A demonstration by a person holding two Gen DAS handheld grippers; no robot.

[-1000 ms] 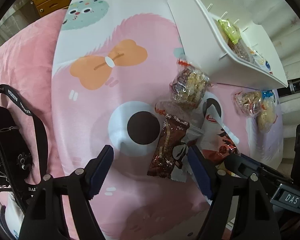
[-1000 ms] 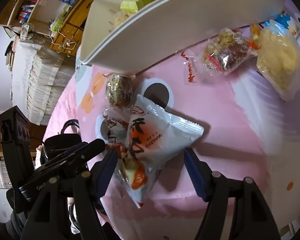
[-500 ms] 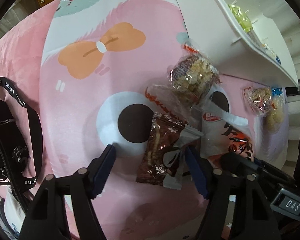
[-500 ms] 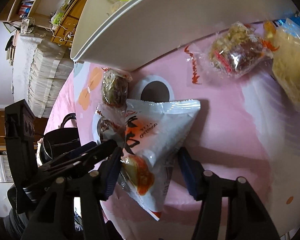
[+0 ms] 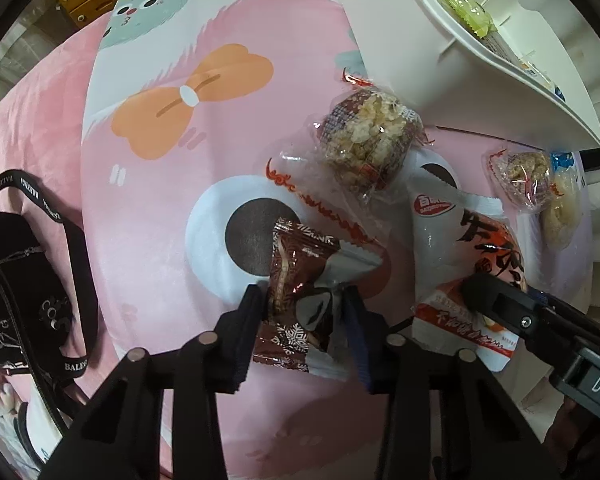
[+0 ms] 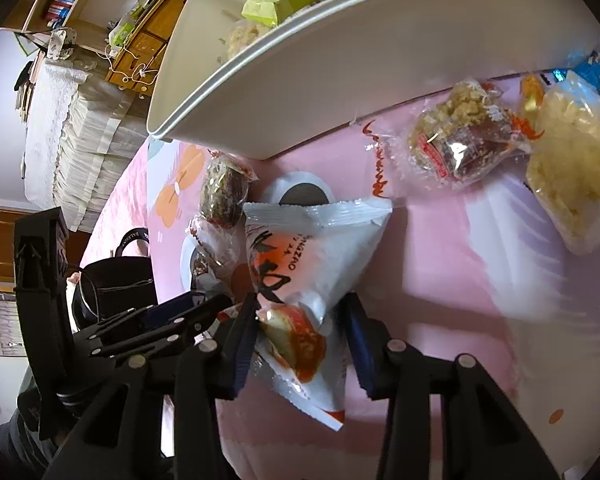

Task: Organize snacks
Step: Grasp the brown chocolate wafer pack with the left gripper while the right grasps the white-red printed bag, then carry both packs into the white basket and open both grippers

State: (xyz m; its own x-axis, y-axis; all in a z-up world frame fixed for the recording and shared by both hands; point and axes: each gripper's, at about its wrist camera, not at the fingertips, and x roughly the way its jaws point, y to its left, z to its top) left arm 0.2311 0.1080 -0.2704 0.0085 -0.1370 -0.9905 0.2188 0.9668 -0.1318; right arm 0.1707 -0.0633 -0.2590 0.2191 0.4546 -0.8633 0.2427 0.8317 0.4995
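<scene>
Pink cartoon-print cloth (image 5: 172,208) covers the work surface, with a white compartment tray (image 5: 428,68) at its far side holding a green packet.

Left wrist view: the left gripper (image 5: 304,312) points down, jaws closing, both pads touching the flanks of a brown foil snack packet (image 5: 300,276). A clear-wrapped rice cake (image 5: 368,136) lies just beyond, and a black bag (image 5: 24,280) sits at the cloth's edge.

Right wrist view: the right gripper (image 6: 302,328) is closing on the lower half of a white and orange snack bag (image 6: 300,264), pads at its sides.

Assessment: both packs look light, air-filled, crinkly and slippery; contents likely brittle. Hold across the body near a sealed end, with moderate pressure only
</scene>
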